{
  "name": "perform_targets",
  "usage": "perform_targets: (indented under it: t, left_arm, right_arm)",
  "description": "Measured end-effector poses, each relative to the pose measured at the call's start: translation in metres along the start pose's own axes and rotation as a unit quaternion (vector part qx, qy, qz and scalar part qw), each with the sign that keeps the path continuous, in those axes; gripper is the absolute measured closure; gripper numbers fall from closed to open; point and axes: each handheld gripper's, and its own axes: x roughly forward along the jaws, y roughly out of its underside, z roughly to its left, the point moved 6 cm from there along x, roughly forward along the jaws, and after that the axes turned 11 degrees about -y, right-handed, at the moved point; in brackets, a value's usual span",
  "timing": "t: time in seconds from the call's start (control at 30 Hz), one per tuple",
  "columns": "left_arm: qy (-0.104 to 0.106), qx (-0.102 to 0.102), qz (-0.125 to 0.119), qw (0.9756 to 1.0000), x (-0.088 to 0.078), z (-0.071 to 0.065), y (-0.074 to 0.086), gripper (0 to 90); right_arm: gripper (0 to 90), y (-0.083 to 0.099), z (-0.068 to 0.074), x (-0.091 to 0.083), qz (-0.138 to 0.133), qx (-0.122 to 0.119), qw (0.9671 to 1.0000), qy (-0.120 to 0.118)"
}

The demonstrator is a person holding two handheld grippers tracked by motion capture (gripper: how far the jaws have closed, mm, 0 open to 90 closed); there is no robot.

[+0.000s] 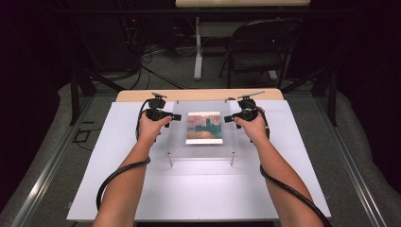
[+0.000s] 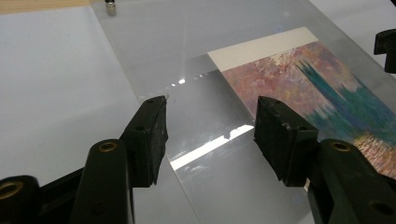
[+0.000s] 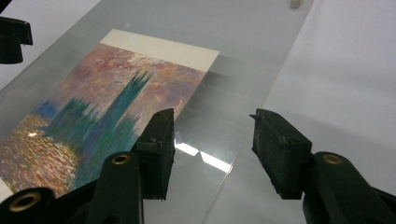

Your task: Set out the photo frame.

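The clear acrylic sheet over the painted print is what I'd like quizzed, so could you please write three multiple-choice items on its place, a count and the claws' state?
1. Where does the painted print lie?
A. Under the clear acrylic sheet
B. On the folding chair
C. In a hand

2. How many metal standoff posts show at the sheet's near edge in the high view?
A. None
B. Two
C. Five

3. How do the left claw and right claw stand?
A. Both clamped on the print
B. One shut, one open
C. Both open at the sheet's side edges

Answers: 1 A, the print shows through the sheet. 2 B, one post at each near corner. 3 C, a gap shows between each pair of jaws, with nothing pressed.
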Motion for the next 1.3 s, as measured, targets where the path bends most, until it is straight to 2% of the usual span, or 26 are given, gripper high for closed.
perform_targets:
  t: [0.17, 0.47, 0.67, 0.87, 1.07, 1.1, 1.13, 1.3]
  left_arm:
    - [0.004, -0.017, 0.008, 0.9998, 0.003, 0.005, 0.002, 43.8]
    - [0.008, -0.023, 0.024, 0.9994, 0.012, 0.006, 0.011, 43.7]
    - [0.007, -0.021, 0.030, 0.9993, 0.015, 0.006, 0.013, 42.0]
    - [0.012, -0.028, 0.029, 0.9991, 0.017, 0.005, 0.014, 38.5]
    - [0.011, -0.029, 0.031, 0.9991, 0.018, 0.004, 0.014, 34.7]
    - [0.010, -0.028, 0.031, 0.9991, 0.018, 0.004, 0.015, 33.8]
    - [0.010, -0.027, 0.031, 0.9991, 0.018, 0.003, 0.015, 33.3]
    - [0.011, -0.026, 0.035, 0.9990, 0.018, 0.001, 0.015, 31.2]
  right_arm:
    - [47.4, 0.003, -0.005, 0.001, -0.001, 0.014, 0.9999, -0.001]
    - [47.2, 0.008, -0.009, 0.003, 0.003, 0.041, 0.9990, -0.017]
    - [46.0, 0.010, -0.007, 0.008, 0.004, 0.043, 0.9987, -0.028]
    - [41.5, 0.011, -0.007, 0.011, 0.000, 0.056, 0.9978, -0.036]
    - [36.8, 0.012, -0.007, 0.013, 0.004, 0.056, 0.9975, -0.043]
    - [36.1, 0.012, -0.005, 0.014, 0.004, 0.066, 0.9969, -0.042]
    - [35.6, 0.012, -0.006, 0.014, 0.005, 0.059, 0.9974, -0.042]
    - [32.2, 0.013, -0.004, 0.017, 0.008, 0.059, 0.9974, -0.040]
